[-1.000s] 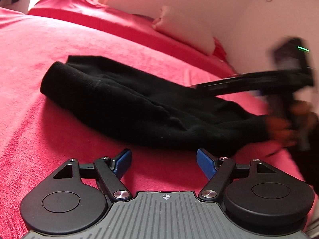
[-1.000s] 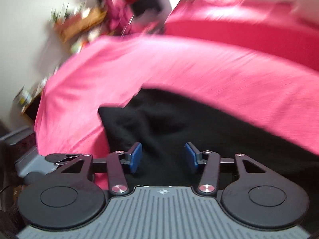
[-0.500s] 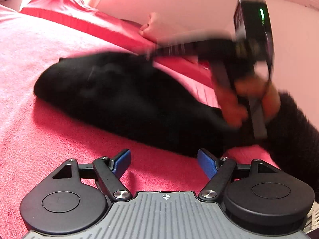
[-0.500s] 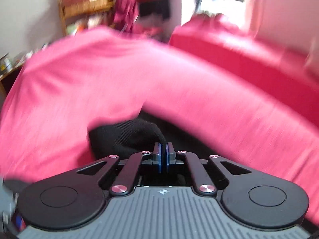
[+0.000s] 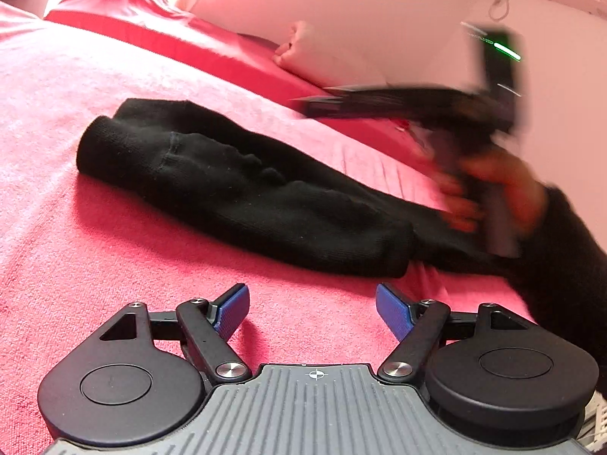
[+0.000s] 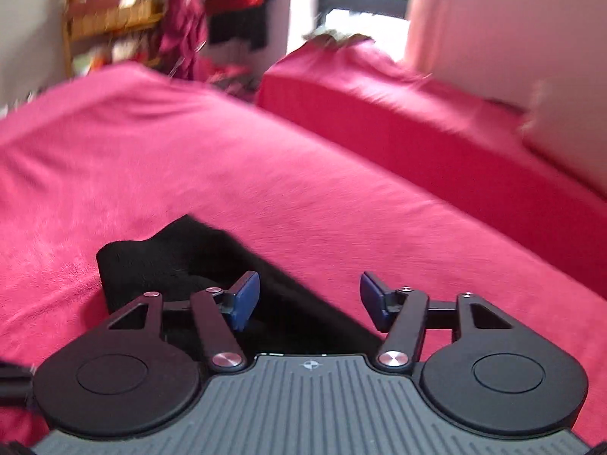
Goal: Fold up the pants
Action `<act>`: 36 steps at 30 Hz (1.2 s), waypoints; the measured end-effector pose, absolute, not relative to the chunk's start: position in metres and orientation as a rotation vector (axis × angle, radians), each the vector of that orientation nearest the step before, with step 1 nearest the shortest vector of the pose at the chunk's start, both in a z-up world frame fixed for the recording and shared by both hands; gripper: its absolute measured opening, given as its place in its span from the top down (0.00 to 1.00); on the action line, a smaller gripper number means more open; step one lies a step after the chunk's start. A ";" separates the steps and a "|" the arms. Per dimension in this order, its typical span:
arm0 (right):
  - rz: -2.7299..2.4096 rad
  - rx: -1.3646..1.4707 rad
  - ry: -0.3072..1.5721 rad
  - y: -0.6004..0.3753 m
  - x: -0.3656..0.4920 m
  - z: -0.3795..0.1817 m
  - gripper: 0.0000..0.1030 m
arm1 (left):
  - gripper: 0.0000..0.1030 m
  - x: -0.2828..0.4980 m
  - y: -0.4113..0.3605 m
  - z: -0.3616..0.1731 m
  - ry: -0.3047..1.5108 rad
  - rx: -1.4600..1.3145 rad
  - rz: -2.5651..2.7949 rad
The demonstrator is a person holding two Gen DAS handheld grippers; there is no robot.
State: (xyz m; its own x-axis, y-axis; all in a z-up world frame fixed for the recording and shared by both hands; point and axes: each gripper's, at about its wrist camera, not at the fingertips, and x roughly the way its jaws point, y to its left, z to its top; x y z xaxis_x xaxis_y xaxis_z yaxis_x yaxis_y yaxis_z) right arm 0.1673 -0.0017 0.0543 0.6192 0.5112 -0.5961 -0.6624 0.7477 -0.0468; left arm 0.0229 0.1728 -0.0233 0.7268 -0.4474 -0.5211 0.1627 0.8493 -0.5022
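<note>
Left gripper (image 5: 310,308), black w/ blue fingertip pads (image 5: 232,308), sits low over the pink-red terry blanket (image 5: 114,265), jaws wide apart & holding nothing; only bare blanket shows between them. Just beyond lie the black knit pants (image 5: 242,189), bunched into a long thick roll running from upper left to lower right on the blanket, one rounded end at left, a folded-over end near centre-right. At the far right end of the pants the person's right hand (image 5: 489,193) grips the handle of the right gripper (image 6: 309,297), blurred in the left wrist view, its black body reaching leftward above the cloth w/ a green light on top. In the right wrist view that gripper's jaws stand apart, nothing clamped; the left pad is over black fabric (image 6: 189,261), the right pad over blanket, and the pants edge runs diagonally between them. Further back: a red-covered raised ledge (image 6: 379,113) along the wall, a pale pink cushion (image 5: 334,57) on it, then a window (image 6: 364,3), hanging clothes & a wooden shelf (image 6: 114,19), all blurred.
</note>
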 end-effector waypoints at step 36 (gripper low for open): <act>-0.315 0.233 0.361 -0.458 0.082 0.017 0.27 | 0.00 0.167 0.106 -0.028 0.694 -0.381 -0.156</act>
State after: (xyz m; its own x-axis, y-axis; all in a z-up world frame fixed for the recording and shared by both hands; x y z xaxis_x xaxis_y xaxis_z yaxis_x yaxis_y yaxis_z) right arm 0.0824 -0.4581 0.0174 0.8881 -0.2589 -0.3797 0.3409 0.9253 0.1663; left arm 0.1672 0.1064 -0.0283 0.7604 -0.2649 -0.5930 0.0142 0.9196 -0.3926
